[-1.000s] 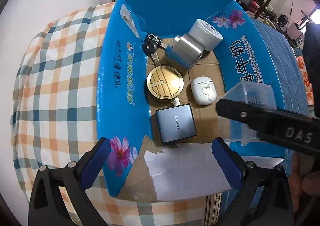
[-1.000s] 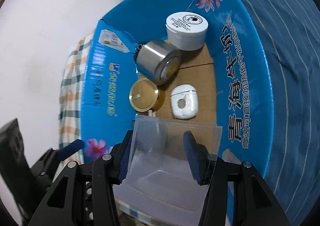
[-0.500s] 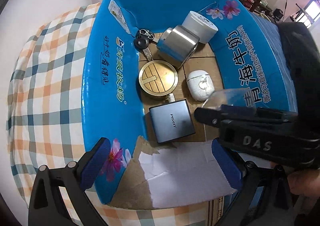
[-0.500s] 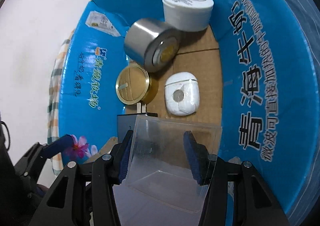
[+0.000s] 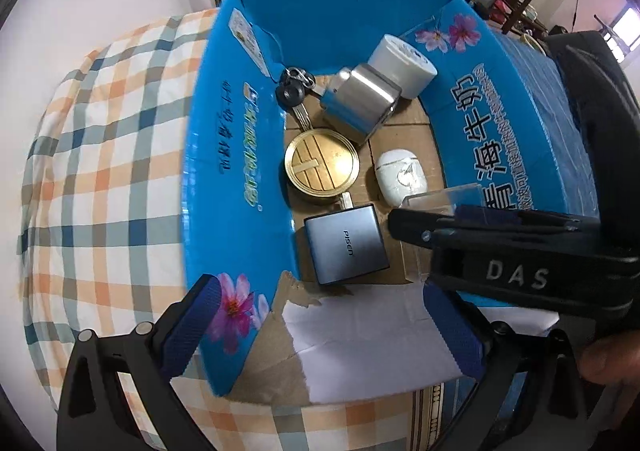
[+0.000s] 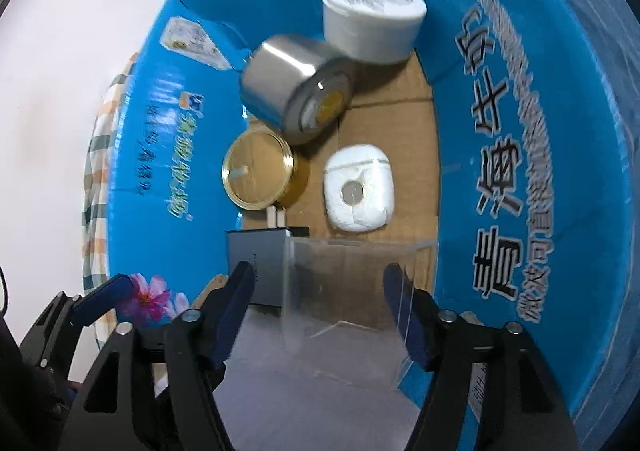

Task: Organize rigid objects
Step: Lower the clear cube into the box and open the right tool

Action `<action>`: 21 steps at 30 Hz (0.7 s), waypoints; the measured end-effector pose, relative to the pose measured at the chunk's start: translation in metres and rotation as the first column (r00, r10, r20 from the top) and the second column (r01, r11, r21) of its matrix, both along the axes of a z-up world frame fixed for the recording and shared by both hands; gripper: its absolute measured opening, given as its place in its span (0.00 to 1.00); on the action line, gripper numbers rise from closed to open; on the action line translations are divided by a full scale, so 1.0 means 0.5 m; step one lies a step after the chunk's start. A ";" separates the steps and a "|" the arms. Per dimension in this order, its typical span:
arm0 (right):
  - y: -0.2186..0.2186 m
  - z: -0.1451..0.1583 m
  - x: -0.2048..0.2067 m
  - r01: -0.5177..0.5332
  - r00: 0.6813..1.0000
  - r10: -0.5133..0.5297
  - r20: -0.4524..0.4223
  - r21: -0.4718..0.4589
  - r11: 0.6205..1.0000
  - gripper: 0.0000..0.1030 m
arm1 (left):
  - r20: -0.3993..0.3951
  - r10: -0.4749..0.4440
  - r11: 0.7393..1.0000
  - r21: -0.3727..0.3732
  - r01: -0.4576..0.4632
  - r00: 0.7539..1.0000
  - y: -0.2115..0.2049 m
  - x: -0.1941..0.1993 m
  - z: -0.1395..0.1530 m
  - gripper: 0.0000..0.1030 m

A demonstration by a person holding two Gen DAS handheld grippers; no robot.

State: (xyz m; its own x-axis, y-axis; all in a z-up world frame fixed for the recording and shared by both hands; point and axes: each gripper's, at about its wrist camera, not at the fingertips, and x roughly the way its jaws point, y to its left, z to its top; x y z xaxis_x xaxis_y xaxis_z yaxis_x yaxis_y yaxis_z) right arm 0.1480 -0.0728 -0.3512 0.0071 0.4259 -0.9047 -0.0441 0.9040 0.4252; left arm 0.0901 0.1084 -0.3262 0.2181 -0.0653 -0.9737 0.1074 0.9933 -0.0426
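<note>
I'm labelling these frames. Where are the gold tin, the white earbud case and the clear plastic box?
gold tin (image 5: 321, 162), left wrist view, middle of its lid.
white earbud case (image 6: 357, 193), right wrist view, top face.
clear plastic box (image 6: 352, 279), right wrist view, front wall.

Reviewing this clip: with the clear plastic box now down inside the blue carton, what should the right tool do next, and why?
Probably lift the right tool straight up and out. Its jaws have just been opening and now stand apart from the clear plastic box, which sits between them on the floor of the blue carton, beside the grey charger and near the white earbud case. A straight lift should avoid nudging it.
</note>
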 end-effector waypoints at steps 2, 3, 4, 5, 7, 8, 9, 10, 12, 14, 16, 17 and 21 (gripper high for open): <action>-0.001 0.013 0.004 0.002 1.000 -0.002 0.008 -0.007 1.000 0.73 | 0.013 0.014 1.000 0.000 -0.014 1.000 0.007 -0.003 0.015 1.00; -0.001 0.023 0.007 0.002 1.000 -0.002 0.015 -0.005 1.000 0.73 | 0.020 0.022 1.000 0.001 -0.022 1.000 0.011 -0.004 0.024 1.00; -0.001 0.031 0.008 -0.001 1.000 0.002 0.020 -0.012 1.000 0.73 | 0.026 0.030 1.000 0.002 -0.030 0.999 0.015 -0.005 0.031 1.00; 0.001 0.045 0.008 -0.003 1.000 0.004 0.029 -0.022 1.000 0.75 | 0.035 0.041 0.999 0.003 -0.041 0.999 0.020 -0.006 0.042 1.00; 0.002 0.068 0.009 -0.013 0.999 0.014 0.051 -0.032 0.999 0.82 | 0.045 0.056 0.998 0.005 -0.056 0.997 0.026 -0.005 0.054 1.00; 0.002 0.083 0.008 -0.020 0.997 0.023 0.068 -0.048 0.999 0.84 | 0.051 0.066 0.998 0.006 -0.066 0.997 0.029 -0.005 0.062 1.00; -0.004 0.094 0.007 -0.023 0.996 0.027 0.080 -0.051 0.998 0.84 | 0.055 0.072 0.997 0.006 -0.072 0.996 0.031 -0.004 0.068 1.00; -0.006 0.107 -0.001 -0.027 0.995 0.032 0.092 -0.056 0.998 0.84 | 0.058 0.076 0.997 0.009 -0.077 0.995 0.032 -0.004 0.073 1.00; -0.012 0.137 -0.011 -0.031 0.993 0.039 0.113 -0.075 0.997 0.87 | 0.067 0.085 0.996 0.020 -0.087 0.994 0.033 -0.005 0.086 1.00; -0.021 0.167 -0.019 -0.024 0.990 0.037 0.133 -0.093 0.995 0.95 | 0.075 0.096 0.995 0.027 -0.098 0.993 0.034 -0.006 0.098 1.00; -0.036 0.196 -0.029 -0.024 0.987 0.042 0.154 -0.117 0.993 0.95 | 0.082 0.103 0.994 0.028 -0.106 0.991 0.032 -0.009 0.110 1.00; -0.043 0.215 -0.035 -0.026 0.983 0.053 0.173 -0.152 0.988 0.95 | 0.085 0.104 0.994 0.031 -0.107 0.991 0.031 -0.011 0.116 1.00; -0.076 0.251 -0.046 -0.015 0.979 0.052 0.197 -0.183 0.983 0.96 | 0.102 0.103 0.993 0.047 -0.108 0.989 0.015 -0.020 0.142 1.00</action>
